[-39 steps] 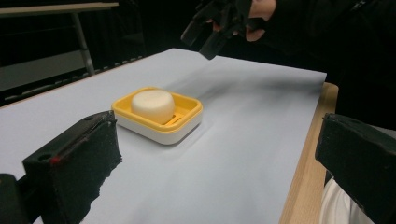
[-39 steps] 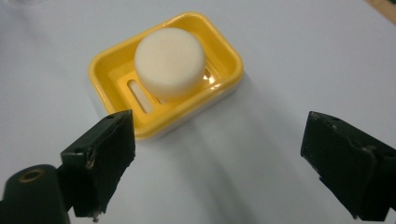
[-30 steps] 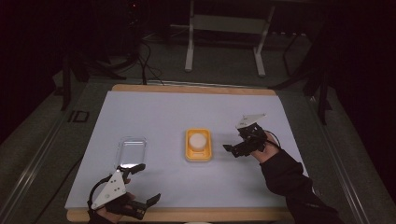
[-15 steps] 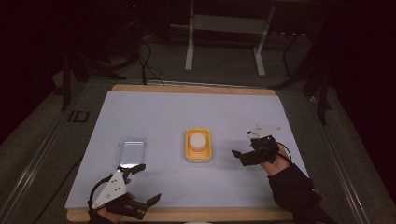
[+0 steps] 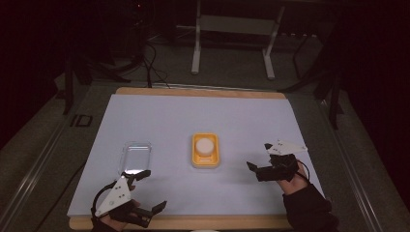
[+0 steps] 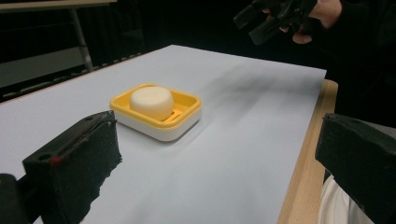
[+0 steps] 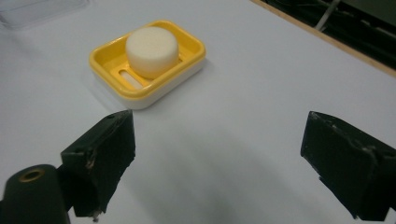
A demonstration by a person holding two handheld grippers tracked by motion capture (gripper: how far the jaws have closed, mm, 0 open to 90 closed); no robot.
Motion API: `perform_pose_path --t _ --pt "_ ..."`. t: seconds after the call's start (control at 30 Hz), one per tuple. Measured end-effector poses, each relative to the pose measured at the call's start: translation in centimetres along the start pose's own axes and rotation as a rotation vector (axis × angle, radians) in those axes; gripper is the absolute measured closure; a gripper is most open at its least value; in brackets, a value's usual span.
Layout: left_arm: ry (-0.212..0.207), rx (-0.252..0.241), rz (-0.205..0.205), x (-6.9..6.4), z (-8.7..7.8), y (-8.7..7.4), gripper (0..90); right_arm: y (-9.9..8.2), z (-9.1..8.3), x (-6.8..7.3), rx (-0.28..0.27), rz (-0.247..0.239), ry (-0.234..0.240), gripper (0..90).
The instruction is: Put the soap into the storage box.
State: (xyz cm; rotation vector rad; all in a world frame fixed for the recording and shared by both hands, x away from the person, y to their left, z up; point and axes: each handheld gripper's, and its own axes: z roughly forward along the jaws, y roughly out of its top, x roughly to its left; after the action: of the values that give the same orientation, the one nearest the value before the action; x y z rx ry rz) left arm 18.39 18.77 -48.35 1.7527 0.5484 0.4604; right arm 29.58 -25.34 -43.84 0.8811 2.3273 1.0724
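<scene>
A yellow soap dish (image 5: 196, 155) with a round white soap (image 5: 205, 144) sits at the middle of the white table top. In the left gripper view the dish (image 6: 180, 125) and soap (image 6: 152, 102) lie ahead, beyond my left gripper (image 6: 217, 154), whose jaws stand wide apart and empty. My left gripper (image 5: 151, 191) is at the near left edge. My right gripper (image 5: 258, 157) hovers to the right of the dish, open and holding nothing. In the right gripper view its jaws (image 7: 224, 154) frame bare table, with the dish (image 7: 109, 63) and soap (image 7: 152, 50) a short way ahead.
A clear plastic container (image 5: 136, 157) lies left of the dish, just beyond my left gripper, and its edge (image 7: 32, 11) shows in the right gripper view. The wooden table rim (image 6: 303, 154) runs along the near side. A white object (image 6: 336, 210) sits below that rim.
My right gripper has drawn back from the dish, moving right and toward the near edge. The left gripper has barely moved.
</scene>
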Motion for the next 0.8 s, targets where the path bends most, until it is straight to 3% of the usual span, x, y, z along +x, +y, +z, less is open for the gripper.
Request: perform_pose_path --t 0.43,0.7,0.8 --pt "-0.002 0.003 0.001 -0.1 0.0 0.0 0.1 -2.4 -1.5 0.9 -0.004 0.007 -0.034 10.0" --pt "-0.005 0.005 0.005 -0.1 0.1 0.0 0.1 -3.9 -2.0 0.9 -0.002 0.045 -0.063 10.0" --pt "-0.007 0.004 0.005 -0.1 0.0 0.0 0.1 -4.5 -2.0 1.0 0.007 0.059 -0.049 10.0"
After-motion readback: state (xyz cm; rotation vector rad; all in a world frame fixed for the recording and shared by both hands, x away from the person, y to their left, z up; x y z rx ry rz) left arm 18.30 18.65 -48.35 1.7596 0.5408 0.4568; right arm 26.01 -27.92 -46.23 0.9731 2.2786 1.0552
